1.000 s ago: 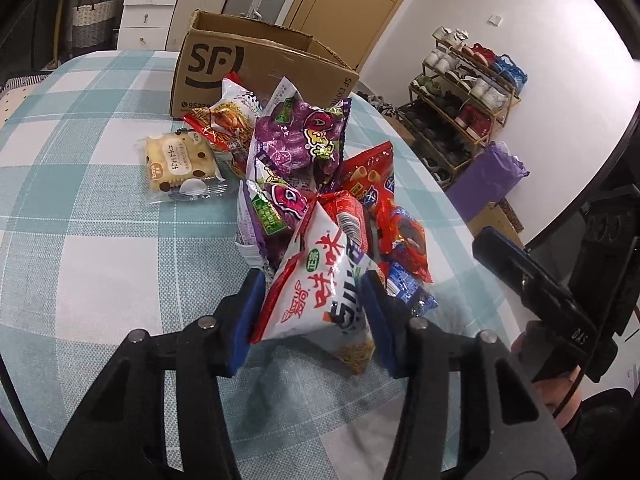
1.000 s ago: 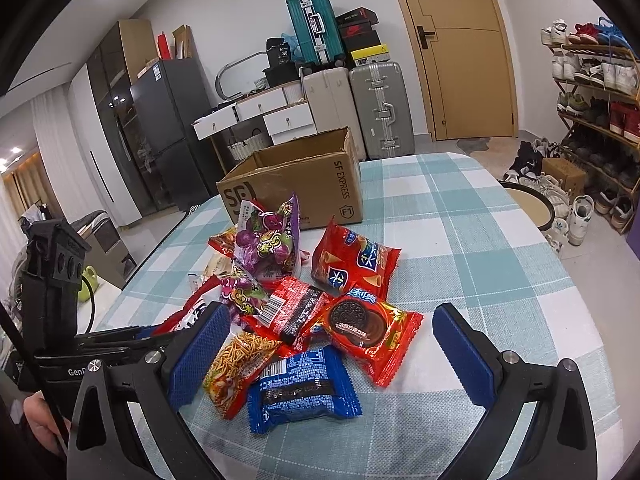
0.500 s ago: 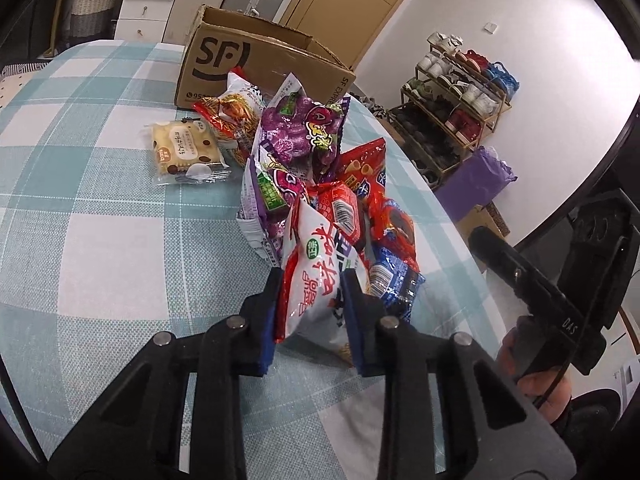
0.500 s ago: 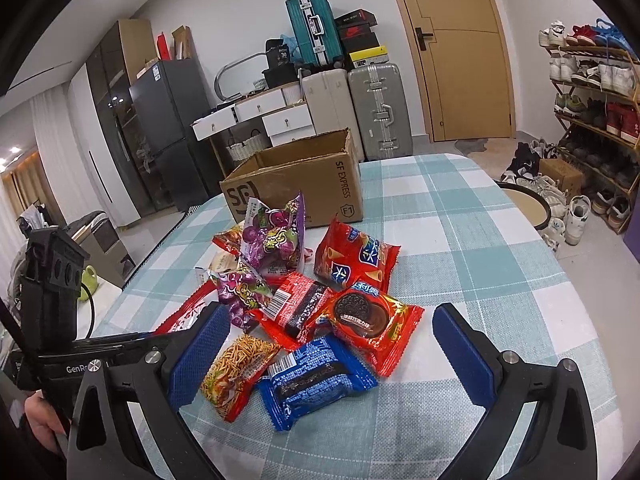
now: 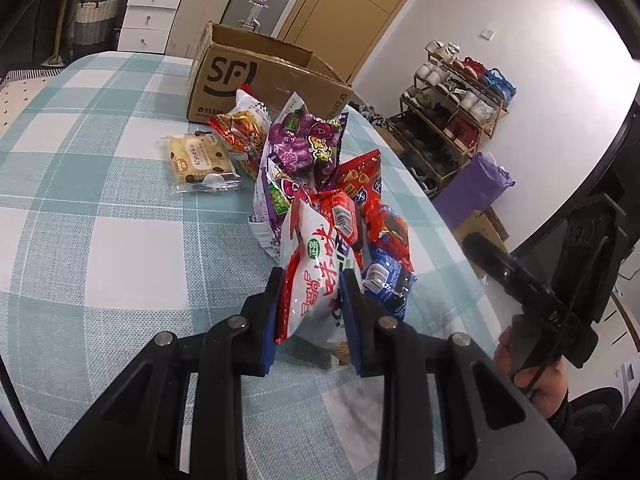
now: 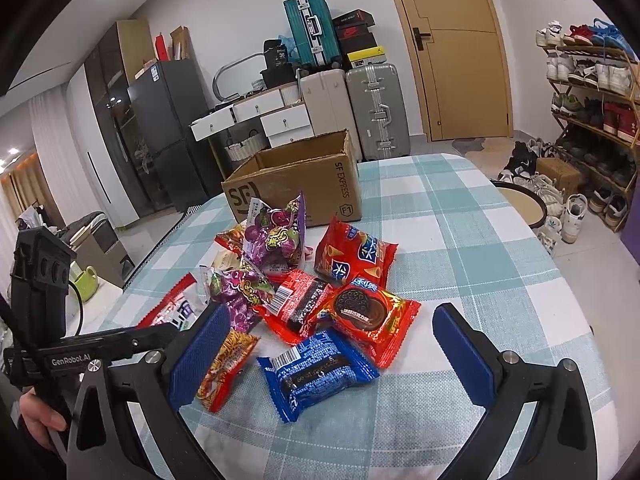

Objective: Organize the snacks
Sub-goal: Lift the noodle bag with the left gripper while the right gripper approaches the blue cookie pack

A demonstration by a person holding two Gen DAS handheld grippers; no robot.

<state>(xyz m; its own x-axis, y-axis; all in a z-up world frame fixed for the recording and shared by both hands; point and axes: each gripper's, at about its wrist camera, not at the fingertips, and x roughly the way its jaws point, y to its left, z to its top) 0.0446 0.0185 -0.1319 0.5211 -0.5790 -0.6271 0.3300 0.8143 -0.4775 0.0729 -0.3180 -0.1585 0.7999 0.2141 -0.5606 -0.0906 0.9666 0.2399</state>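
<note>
A heap of snack packets lies on the checked tablecloth point(image 5: 100, 248). My left gripper point(image 5: 313, 316) is shut on a white and red noodle snack packet point(image 5: 314, 276), its blue pads pressing both sides. Behind it lie purple candy bags point(image 5: 304, 148), a red cone-snack bag point(image 6: 352, 254), a red Oreo packet point(image 6: 366, 316), a blue Oreo packet point(image 6: 316, 376) and an orange noodle packet point(image 6: 224, 372). My right gripper point(image 6: 332, 352) stands open over the blue Oreo packet, touching nothing. An open cardboard box point(image 6: 296, 180) stands beyond the heap.
A clear-wrapped cake point(image 5: 200, 160) lies apart on the left of the heap. A person's hand point(image 6: 36, 416) holds the left tool at the table's left edge. Suitcases, drawers and a shoe rack point(image 6: 592, 112) stand past the table; a round stool point(image 6: 520, 208) is on the right.
The left jaws have closed onto the white and red packet and pinched it narrow. The packet has slid with the gripper. The right gripper has stayed still and open.
</note>
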